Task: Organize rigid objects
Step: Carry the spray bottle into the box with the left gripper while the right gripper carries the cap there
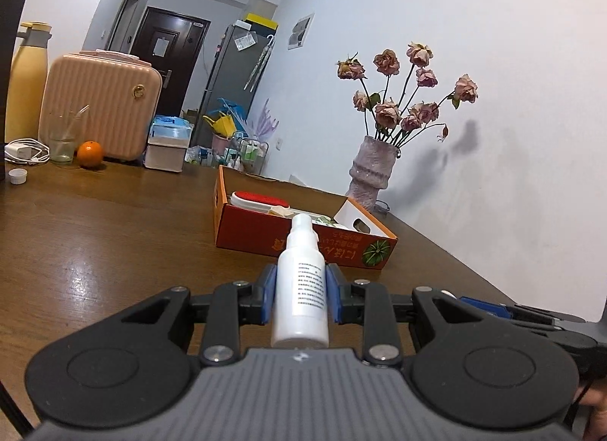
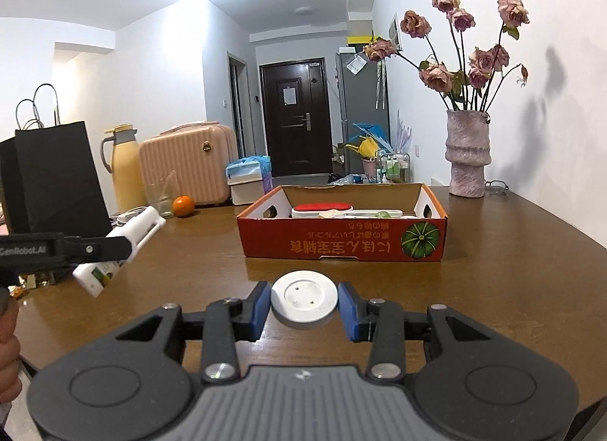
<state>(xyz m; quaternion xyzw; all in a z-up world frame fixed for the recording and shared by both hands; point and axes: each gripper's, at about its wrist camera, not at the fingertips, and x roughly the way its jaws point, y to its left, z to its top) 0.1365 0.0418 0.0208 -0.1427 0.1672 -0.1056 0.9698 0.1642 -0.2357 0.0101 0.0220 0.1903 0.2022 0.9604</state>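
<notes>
Left wrist view: left gripper (image 1: 300,291) clamps a spray bottle (image 1: 301,281), right gripper (image 2: 304,306) pinches a white disc (image 2: 304,302). Clear the orange box (image 2: 341,244) near wall before releasing.

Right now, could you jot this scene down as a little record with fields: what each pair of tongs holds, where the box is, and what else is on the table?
left tongs: shut on a white spray bottle, nozzle pointing away
right tongs: shut on a white round disc
box: orange cardboard, open top, on the brown table ahead of both tongs
inside box: a red-topped white item and other pieces, unclear
vase: pink, dried roses, beside the wall
far side: orange, glass, pink case, yellow jug
</notes>
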